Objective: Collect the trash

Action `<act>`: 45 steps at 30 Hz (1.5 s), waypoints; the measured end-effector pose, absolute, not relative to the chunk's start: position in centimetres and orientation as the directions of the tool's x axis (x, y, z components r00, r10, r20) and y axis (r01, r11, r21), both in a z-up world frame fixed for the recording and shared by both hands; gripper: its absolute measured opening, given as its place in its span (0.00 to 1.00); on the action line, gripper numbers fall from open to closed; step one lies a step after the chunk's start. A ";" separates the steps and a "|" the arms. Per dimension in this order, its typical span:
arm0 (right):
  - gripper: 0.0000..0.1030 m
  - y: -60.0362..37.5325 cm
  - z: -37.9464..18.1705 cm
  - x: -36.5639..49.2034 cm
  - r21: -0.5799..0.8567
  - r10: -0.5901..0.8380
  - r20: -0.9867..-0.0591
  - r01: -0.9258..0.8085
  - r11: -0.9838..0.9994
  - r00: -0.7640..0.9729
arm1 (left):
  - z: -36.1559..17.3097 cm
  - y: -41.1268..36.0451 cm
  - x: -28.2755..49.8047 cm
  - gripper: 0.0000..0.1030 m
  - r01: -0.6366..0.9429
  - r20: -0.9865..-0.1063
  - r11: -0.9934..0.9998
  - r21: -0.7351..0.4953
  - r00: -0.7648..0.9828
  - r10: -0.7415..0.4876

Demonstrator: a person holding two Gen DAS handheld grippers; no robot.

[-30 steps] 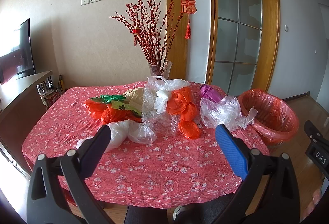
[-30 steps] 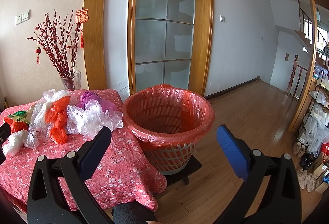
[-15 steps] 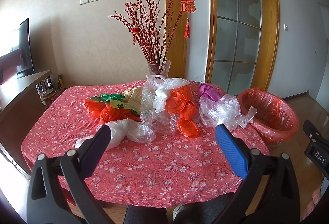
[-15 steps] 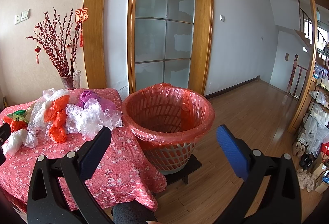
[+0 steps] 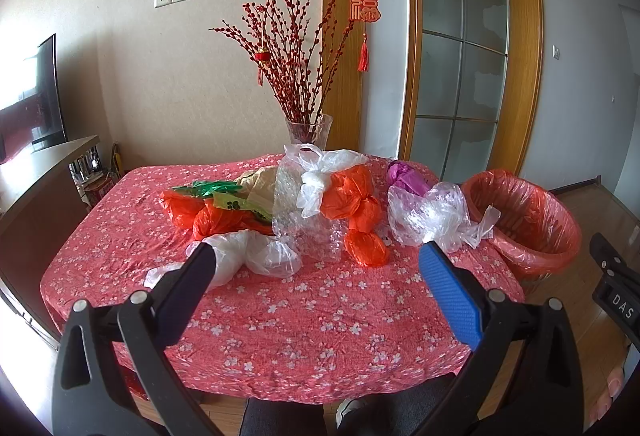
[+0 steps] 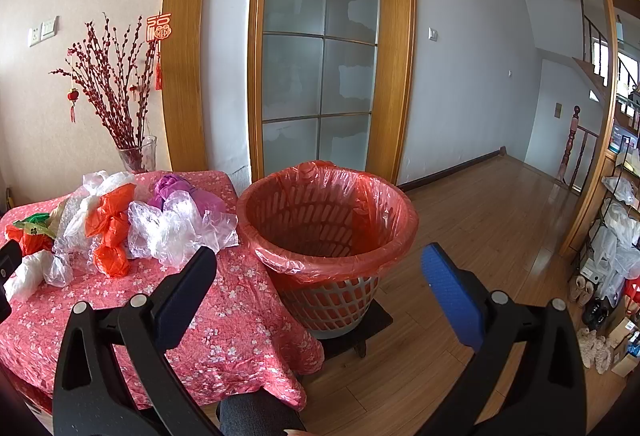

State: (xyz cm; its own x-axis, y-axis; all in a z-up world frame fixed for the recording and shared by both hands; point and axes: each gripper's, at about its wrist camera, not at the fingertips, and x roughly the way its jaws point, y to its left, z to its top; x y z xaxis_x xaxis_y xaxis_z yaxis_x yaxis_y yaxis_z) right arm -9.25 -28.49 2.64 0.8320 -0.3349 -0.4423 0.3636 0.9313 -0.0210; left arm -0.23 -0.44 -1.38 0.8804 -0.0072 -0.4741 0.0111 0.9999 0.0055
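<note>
Crumpled plastic bags lie in a pile on the table with the red flowered cloth [image 5: 280, 316]: orange bags [image 5: 352, 196], a white bag [image 5: 240, 260], a clear bag [image 5: 432, 216], bubble wrap [image 5: 304, 228], a purple bag [image 5: 404, 176] and green wrapping [image 5: 208, 190]. A basket lined with an orange bag [image 6: 328, 228] stands beside the table's right edge, also in the left wrist view [image 5: 528, 220]. My left gripper [image 5: 316, 260] is open and empty, in front of the pile. My right gripper [image 6: 320, 264] is open and empty, in front of the basket.
A glass vase of red branches [image 5: 308, 128] stands at the table's far edge. A sideboard [image 5: 40, 188] is on the left. Glass doors [image 6: 320, 76] are behind the basket. Wooden floor [image 6: 500, 204] stretches right, with shelves of goods [image 6: 616, 236] at the far right.
The left wrist view has shifted very slightly; the pile sits a touch higher in frame. Both grippers stay open and nothing on the table has moved.
</note>
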 end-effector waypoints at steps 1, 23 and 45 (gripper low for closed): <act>0.98 -28.5 2.7 -9.2 -0.021 -0.334 -0.443 0.363 0.931 0.832 | -1.4 -0.4 -0.3 0.96 0.011 -0.474 1.000 0.005 0.880 -0.007; 0.98 -26.4 1.3 -5.7 -0.026 -0.200 -0.489 0.215 0.976 0.849 | -3.4 6.5 2.8 0.96 -0.191 -0.536 0.981 0.020 0.826 0.171; 0.74 -22.4 -2.7 7.6 0.032 -0.008 -0.606 0.034 0.999 0.795 | -5.7 11.8 5.7 0.96 -0.253 -0.561 0.967 0.011 0.800 0.215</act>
